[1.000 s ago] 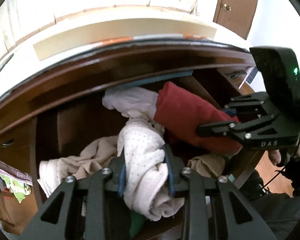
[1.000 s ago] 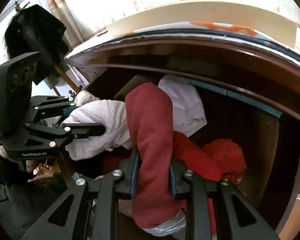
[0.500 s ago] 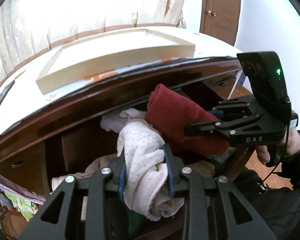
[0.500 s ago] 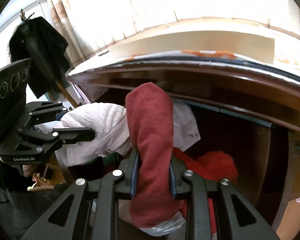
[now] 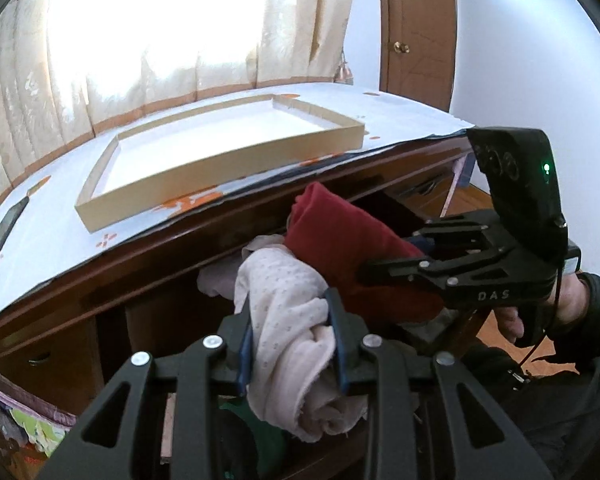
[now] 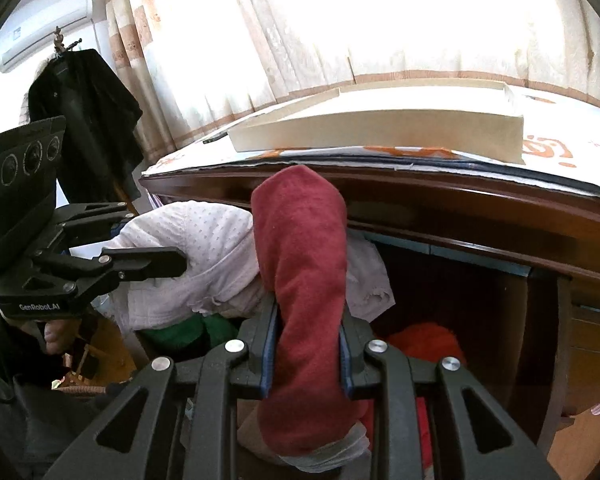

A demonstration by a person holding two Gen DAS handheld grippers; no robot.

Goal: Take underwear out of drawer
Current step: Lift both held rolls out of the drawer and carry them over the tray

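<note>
Left wrist view. Open drawer (image 5: 172, 316) of dark wood under the desk top, holding a pale crumpled garment (image 5: 216, 280) at the back and something green (image 5: 260, 440) low at the front. On the desk top, a shallow cardboard tray (image 5: 220, 176), white inside, nothing in it. Left gripper (image 5: 292, 340) narrow, clamped on white dotted underwear (image 5: 288, 312), the cloth bunched between the blue pads and spilling over below them, lifted clear of the drawer's contents. Just to the right, touching it, red underwear (image 5: 340, 248) pinched in the right gripper (image 5: 384, 268), a person's hand (image 5: 540, 312) on its handle. Against a second earlier: tray top and curtain now fill far more of the picture, the drawer's inside far less; both garments higher against the desk edge.

Right wrist view. Right gripper (image 6: 306, 344) narrow, closed on the red underwear (image 6: 300, 264), which stands up between the pads and hangs down behind them. Drawer (image 6: 480, 308) below, with an orange-red bundle (image 6: 424, 340) and a green cloth (image 6: 196, 328) left inside. Left gripper (image 6: 156, 258) at the left, gripping the white dotted underwear (image 6: 188, 240), which presses against the red piece. Against a second earlier: red piece's top now level with the desk edge, less of the drawer in sight, tray (image 6: 380, 128) seen more from above.
</note>
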